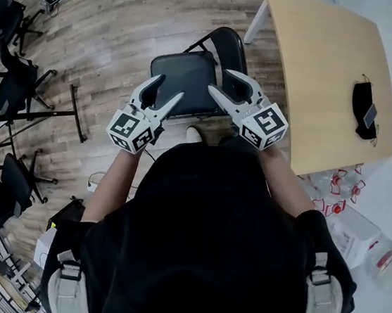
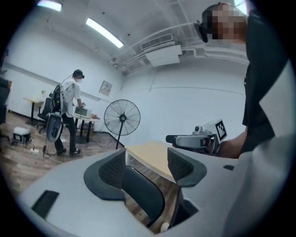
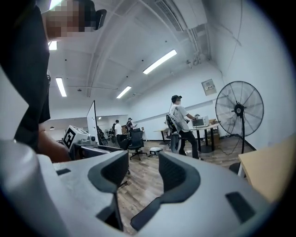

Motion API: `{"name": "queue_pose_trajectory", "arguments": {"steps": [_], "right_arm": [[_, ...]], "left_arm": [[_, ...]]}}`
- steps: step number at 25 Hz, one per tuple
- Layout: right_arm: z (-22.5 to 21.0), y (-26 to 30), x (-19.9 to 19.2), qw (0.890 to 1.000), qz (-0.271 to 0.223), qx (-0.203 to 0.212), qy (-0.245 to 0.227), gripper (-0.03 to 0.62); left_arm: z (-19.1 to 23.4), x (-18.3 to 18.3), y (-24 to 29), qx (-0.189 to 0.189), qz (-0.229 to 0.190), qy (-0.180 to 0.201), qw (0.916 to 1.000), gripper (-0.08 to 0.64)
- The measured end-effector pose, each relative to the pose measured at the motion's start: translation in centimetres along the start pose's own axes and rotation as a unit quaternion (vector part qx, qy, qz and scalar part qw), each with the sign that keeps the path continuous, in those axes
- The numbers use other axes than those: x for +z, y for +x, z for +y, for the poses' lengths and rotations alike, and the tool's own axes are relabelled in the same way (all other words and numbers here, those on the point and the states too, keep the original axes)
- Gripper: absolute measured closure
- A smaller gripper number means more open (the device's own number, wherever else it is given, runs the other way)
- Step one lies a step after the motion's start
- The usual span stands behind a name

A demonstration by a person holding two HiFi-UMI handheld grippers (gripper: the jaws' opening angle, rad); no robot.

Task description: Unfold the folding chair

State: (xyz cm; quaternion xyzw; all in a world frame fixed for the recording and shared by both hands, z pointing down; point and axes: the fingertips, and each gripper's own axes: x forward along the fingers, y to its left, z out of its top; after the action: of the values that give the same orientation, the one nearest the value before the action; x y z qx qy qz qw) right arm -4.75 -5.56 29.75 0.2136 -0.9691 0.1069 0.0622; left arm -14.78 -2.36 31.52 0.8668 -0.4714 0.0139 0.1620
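Note:
The black folding chair (image 1: 180,79) stands on the wood floor in front of me in the head view, its seat lying flat and its curved backrest (image 1: 231,47) at the far side. My left gripper (image 1: 167,88) hovers over the seat's near left part, open and empty. My right gripper (image 1: 219,81) hangs over the seat's near right part, open and empty too. In the left gripper view the gripper (image 2: 145,169) looks level past the backrest (image 2: 143,192), with the right gripper (image 2: 194,139) beyond. The right gripper view shows its gripper (image 3: 143,173) holding nothing.
A light wooden table (image 1: 327,69) stands right of the chair with a small black object (image 1: 365,109) on it. Office chairs (image 1: 13,87) and stands crowd the left. A clear plastic bin (image 1: 356,236) sits at my right. A standing fan (image 2: 121,118) and a person (image 2: 69,111) are farther off.

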Motion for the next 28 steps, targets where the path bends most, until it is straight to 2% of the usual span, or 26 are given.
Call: {"name": "queue_pose_trajectory", "arguments": {"steps": [3, 8, 12, 18, 28], "right_arm": [[1.0, -0.2, 1.6, 1.0, -0.017, -0.001, -0.024, 0.385], [2.3, -0.6, 3.0, 0.998, -0.032, 0.0, -0.045, 0.385], [2.5, -0.6, 3.2, 0.998, -0.033, -0.004, -0.051, 0.385], [2.7, -1.0, 3.4, 0.998, -0.04, -0.012, -0.045, 0.391], [2.6, -1.7, 3.0, 0.998, -0.036, -0.016, -0.043, 0.399]], "left_arm": [[-0.8, 1.9, -0.4, 0.004, -0.015, 0.047, 0.9988, 0.304], [-2.5, 3.7, -0.7, -0.007, -0.036, 0.078, 0.9963, 0.325], [-2.7, 4.4, -0.7, -0.013, -0.051, 0.073, 0.9959, 0.347], [-2.5, 3.9, -0.9, -0.011, -0.052, 0.066, 0.9964, 0.36], [-3.2, 2.8, -0.6, -0.013, -0.037, 0.073, 0.9966, 0.364]]}}
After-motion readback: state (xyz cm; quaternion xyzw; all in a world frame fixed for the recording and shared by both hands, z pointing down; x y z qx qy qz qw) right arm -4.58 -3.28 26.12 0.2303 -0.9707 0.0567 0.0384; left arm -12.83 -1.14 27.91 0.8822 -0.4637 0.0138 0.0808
